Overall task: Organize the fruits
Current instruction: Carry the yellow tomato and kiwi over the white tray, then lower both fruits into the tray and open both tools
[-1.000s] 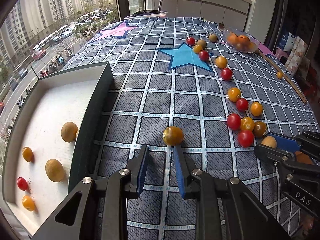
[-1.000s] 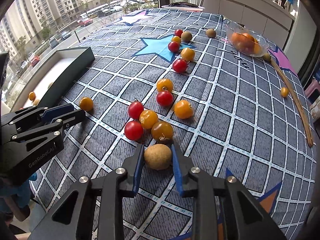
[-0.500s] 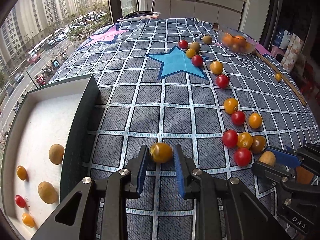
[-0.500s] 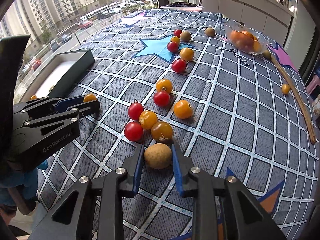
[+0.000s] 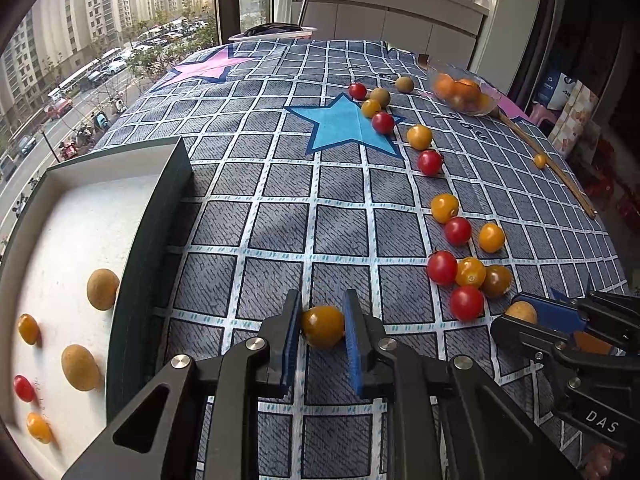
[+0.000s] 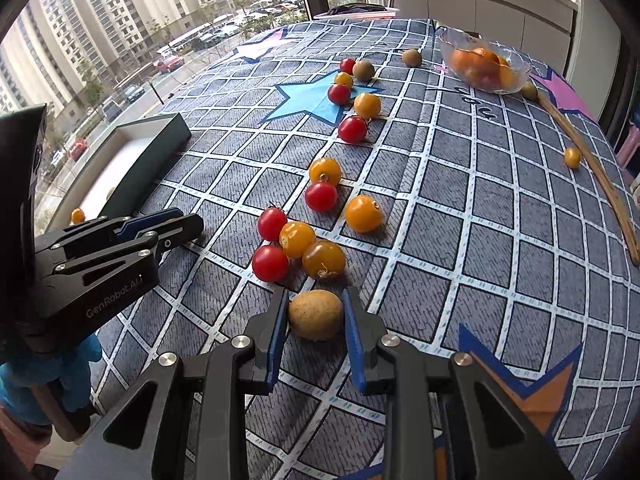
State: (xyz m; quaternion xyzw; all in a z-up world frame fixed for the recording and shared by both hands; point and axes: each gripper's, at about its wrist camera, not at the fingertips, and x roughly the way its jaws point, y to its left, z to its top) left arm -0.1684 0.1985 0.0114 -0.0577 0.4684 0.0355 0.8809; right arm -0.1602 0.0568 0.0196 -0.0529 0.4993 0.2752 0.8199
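Orange-yellow tomato (image 5: 322,326) sits at lower centre of the frame, pinched between the left claw (image 5: 320,330) pads on the checked surface (image 5: 280,216). Right claw (image 6: 314,316) closes on a brown longan (image 6: 316,314), lower centre, beside the tomato cluster (image 6: 296,248).

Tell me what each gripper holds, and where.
Left gripper: amber tomato, fingers at its sides. Right gripper: brown fruit, likewise; firm closure unclear.

Daylit room beside a big window

I see apartment towers (image 5: 116,12) and a street outside, white cabinets (image 5: 400,24) along the far wall, and a star-patterned checked cloth (image 5: 256,184) over the desk.
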